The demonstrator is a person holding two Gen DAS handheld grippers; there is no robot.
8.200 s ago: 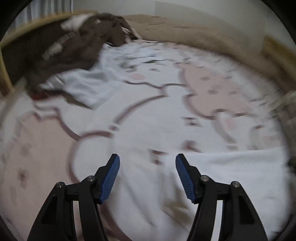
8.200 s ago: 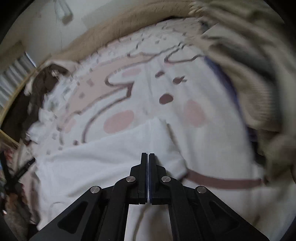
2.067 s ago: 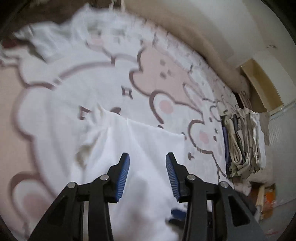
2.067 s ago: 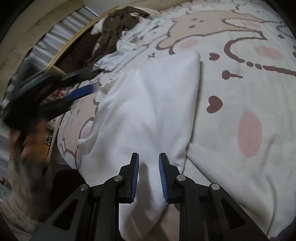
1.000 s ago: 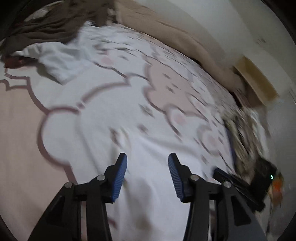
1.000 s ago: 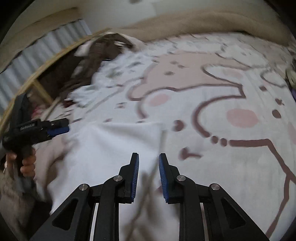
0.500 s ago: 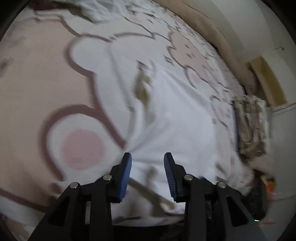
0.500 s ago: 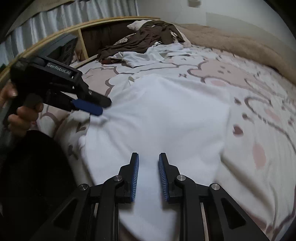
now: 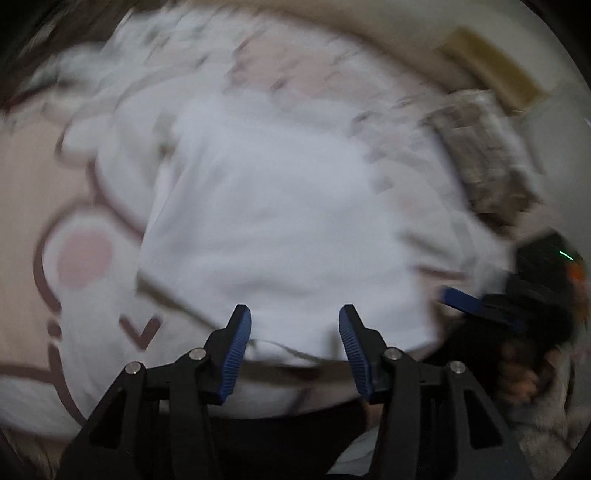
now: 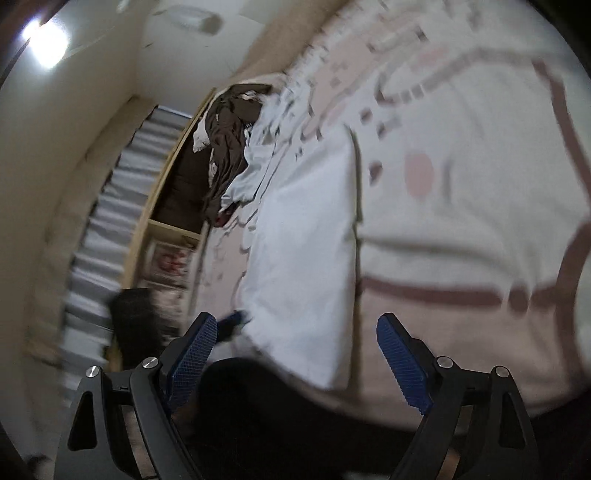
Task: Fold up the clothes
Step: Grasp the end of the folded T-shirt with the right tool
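Observation:
A white garment lies spread flat on the bed's pink and white cartoon blanket. My left gripper is open and empty, hovering over the garment's near hem. The right gripper's blue finger shows at the right edge of the left wrist view. In the right wrist view the garment lies lengthwise, and my right gripper is wide open and empty above its near end. Both views are blurred by motion.
A pile of brown and white clothes sits at the far end of the bed by a wooden frame. A stack of folded beige clothes lies at the right. A tan blanket runs along the wall.
Both grippers have opened wider. The left gripper has swung toward the garment's near hem. The right gripper has rolled sideways and pulled back to the garment's near end.

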